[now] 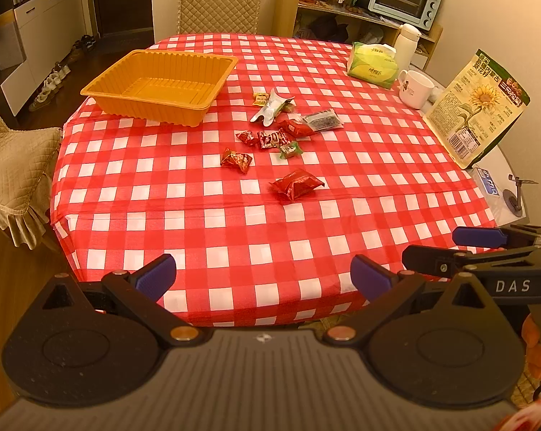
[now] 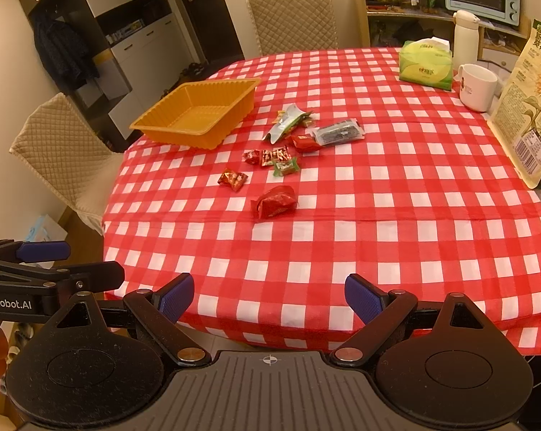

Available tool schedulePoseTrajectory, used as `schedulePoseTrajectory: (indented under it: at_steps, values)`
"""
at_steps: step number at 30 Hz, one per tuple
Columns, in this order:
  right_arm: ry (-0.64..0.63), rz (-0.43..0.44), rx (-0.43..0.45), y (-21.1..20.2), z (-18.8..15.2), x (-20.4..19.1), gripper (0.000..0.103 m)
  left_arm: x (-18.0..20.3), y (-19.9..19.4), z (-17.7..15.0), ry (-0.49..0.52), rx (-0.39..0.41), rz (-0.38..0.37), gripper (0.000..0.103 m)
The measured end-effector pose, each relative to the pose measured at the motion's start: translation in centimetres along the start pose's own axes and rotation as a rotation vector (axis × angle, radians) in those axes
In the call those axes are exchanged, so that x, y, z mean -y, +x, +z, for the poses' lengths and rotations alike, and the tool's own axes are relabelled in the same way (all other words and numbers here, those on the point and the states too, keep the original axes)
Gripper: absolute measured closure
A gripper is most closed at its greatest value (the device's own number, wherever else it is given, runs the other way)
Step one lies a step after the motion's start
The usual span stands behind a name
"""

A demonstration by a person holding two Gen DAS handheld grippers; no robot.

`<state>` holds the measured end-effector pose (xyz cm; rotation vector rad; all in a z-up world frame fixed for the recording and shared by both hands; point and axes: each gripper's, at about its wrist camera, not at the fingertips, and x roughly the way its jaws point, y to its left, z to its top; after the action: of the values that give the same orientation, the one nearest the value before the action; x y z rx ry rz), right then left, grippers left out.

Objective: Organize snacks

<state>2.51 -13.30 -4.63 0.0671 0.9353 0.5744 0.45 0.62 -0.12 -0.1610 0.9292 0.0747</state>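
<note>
Left wrist view: the left gripper hangs over the near edge of the round tabletop in its red-and-white checked cloth, its blue-padded fingers spread wide with nothing between them. The right gripper shows at the right, side-on, also empty, its fingers apart. Toward the far left edge sits the empty orange ribbed plastic tray. The snacks lie loose around the middle of the tabletop: a plump red foil-wrapped packet nearest, a smaller red twisted-wrapper candy beyond it to the left, then a cluster of small red and green sweets, a silver torn pouch and a clear flat packet with dark contents.

Right wrist view: the right gripper likewise stands open and empty short of the near edge. The red packet lies well apart from the tray, and the small candy sits between them, nearer the packet.

All these look light, soft and crinkly; foil probably slides under the pads. I would pinch the red packet across its puffed middle, gently, since the contents may crush. The twisted candies seem best taken across the body, not by the wrapper tails. The thin tray likely flexes, so it is better left standing.
</note>
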Motion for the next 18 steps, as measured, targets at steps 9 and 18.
schedulePoseTrajectory:
  at_steps: [9,18]
  values:
    - [-0.004,0.002,-0.002,0.39,0.13,-0.24,0.013,-0.17,0.09,0.05,0.001,0.0,0.0,0.0]
    - [-0.002,0.002,-0.004,0.56,0.19,-0.2,0.013,-0.02,0.08,0.03,0.0,-0.001,0.001,0.0]
